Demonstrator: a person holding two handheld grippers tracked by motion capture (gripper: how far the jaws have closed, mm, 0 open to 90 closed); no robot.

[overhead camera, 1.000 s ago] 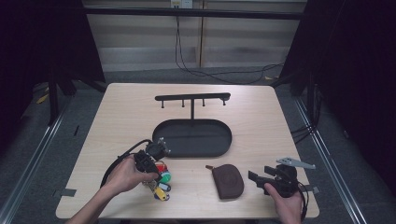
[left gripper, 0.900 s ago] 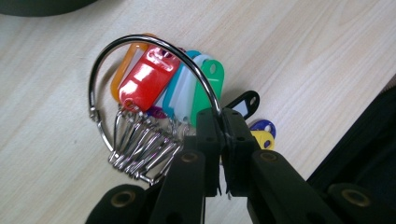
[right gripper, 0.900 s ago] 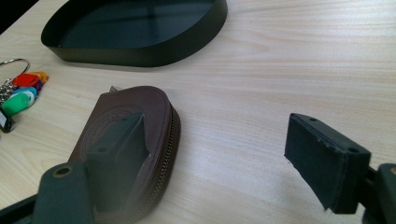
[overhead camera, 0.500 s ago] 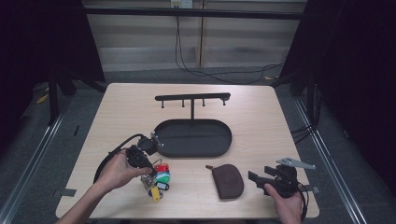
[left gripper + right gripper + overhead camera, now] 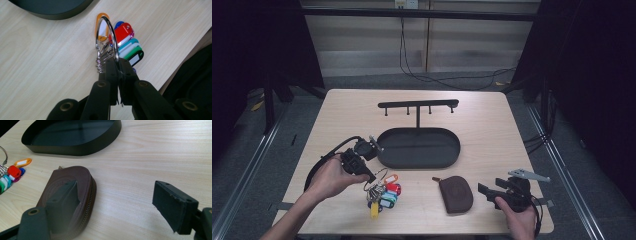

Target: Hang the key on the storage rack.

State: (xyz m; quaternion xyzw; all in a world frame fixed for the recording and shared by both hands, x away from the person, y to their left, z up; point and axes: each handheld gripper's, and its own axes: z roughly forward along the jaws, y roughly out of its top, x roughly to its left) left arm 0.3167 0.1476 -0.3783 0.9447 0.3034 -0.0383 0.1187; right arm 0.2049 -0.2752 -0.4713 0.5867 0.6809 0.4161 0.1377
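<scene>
Key ring (image 5: 106, 37) gripped by left hand-held gripper (image 5: 117, 65), drawn nearer since before

High view: overhead, facing forward across the table (image 5: 492, 125). Gripper views: close, low along the tabletop. All share the tray (image 5: 419, 147) and keys (image 5: 382, 194).

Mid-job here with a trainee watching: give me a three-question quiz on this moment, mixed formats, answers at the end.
1. True or false: the left gripper is shut on the key ring.
2. Multiple choice: the brown pouch lies (A) in the black tray, (B) on the table between the key tags and the right gripper, (C) hanging from the hook rack.
3. Fill in: the right gripper's jaws stand ____ and hold nothing.

Key: 1 true; 2 B; 3 open.
</scene>
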